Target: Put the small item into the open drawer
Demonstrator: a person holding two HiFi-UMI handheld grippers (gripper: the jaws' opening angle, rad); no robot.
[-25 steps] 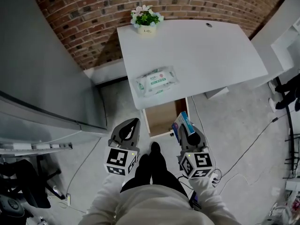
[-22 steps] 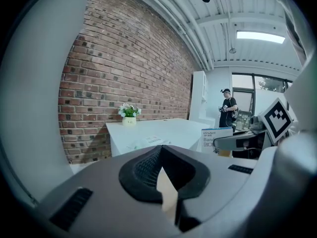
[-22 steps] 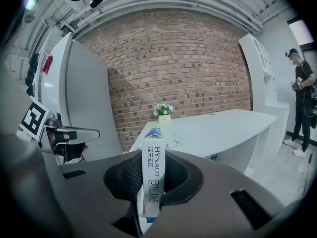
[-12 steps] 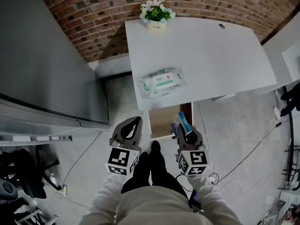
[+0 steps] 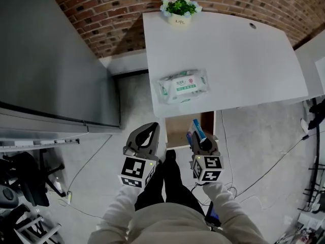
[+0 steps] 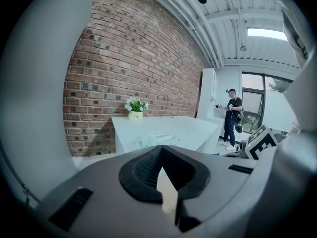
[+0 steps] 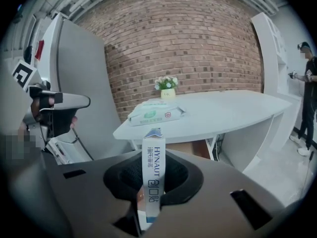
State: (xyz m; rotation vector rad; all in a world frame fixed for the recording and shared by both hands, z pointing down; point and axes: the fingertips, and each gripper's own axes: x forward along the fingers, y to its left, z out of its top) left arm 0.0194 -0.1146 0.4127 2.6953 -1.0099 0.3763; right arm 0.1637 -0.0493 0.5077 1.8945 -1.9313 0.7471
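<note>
The small item is a thin blue-and-white box (image 5: 197,131) printed HYNAUT (image 7: 152,175). My right gripper (image 5: 199,138) (image 7: 151,182) is shut on it and holds it upright, just in front of the open drawer (image 5: 179,128). That drawer has a wooden inside and sticks out under the front edge of the white table (image 5: 233,50); it also shows in the right gripper view (image 7: 190,148). My left gripper (image 5: 147,136) (image 6: 161,170) hangs left of the drawer front, its jaws together and nothing between them.
A pack of wet wipes (image 5: 183,84) (image 7: 156,111) lies near the table's front edge, and a flower pot (image 5: 179,7) stands at its back. A tall grey cabinet (image 5: 51,60) is on the left. Cables (image 5: 264,166) cross the floor. A person (image 6: 231,118) stands far right.
The table and drawer have shifted rightward in the head view, and both grippers stand slightly closer to the drawer front. The box has stayed in the right gripper.
</note>
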